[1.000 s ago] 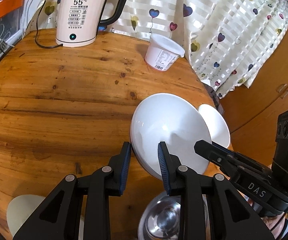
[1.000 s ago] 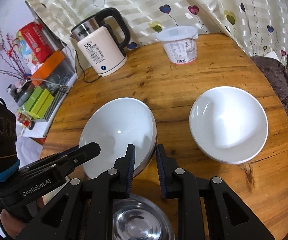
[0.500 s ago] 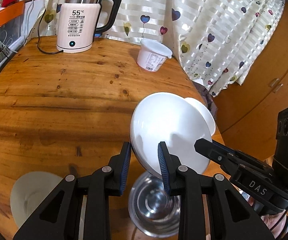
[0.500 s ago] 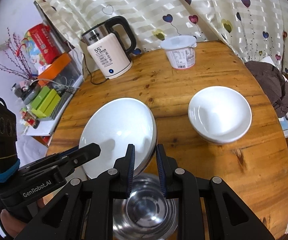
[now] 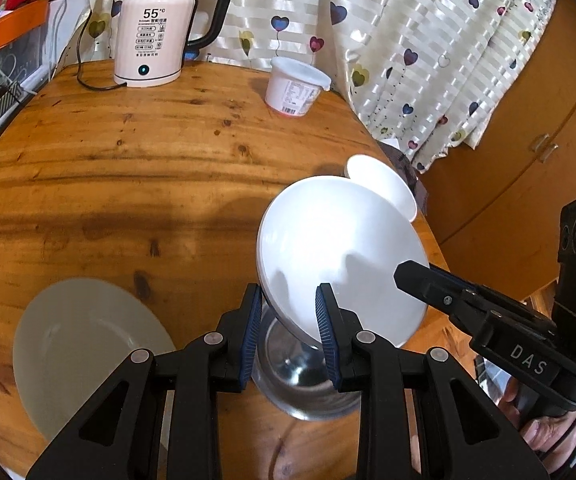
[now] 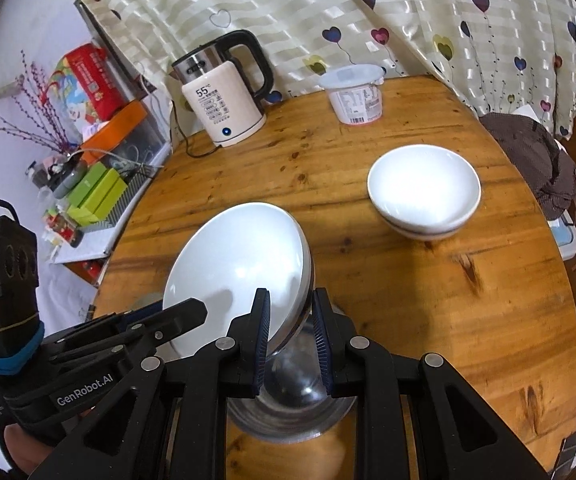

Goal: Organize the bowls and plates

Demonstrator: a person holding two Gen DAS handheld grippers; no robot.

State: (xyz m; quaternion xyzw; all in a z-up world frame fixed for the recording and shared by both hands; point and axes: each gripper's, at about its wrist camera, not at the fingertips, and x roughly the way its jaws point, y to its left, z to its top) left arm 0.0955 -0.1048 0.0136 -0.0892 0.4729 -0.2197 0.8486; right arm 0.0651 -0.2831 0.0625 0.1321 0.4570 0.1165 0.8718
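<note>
A large white bowl (image 5: 340, 248) hangs tilted above the round wooden table (image 5: 128, 168), held at two sides of its rim. My left gripper (image 5: 288, 304) is shut on the near-left rim. My right gripper (image 6: 290, 308) is shut on the opposite rim of the same bowl (image 6: 240, 256). The right gripper's fingers (image 5: 412, 276) show at the bowl's right side in the left wrist view. Directly beneath the bowl stands a steel bowl (image 5: 308, 384), also seen in the right wrist view (image 6: 288, 400). A pair of stacked white bowls (image 6: 424, 188) rests further right on the table.
A pale flat plate (image 5: 88, 340) lies near the table's front left. A cream electric kettle (image 5: 152, 36) with its cord and a white lidded tub (image 5: 294, 88) stand at the back. Boxes and clutter (image 6: 96, 192) fill a shelf left of the table (image 6: 428, 300). A person's hand (image 5: 544, 428) holds the right gripper.
Both grippers have drawn back toward the table's near edge and risen slightly, carrying the white bowl. The steel bowl and the flat plate have come fully into view below.
</note>
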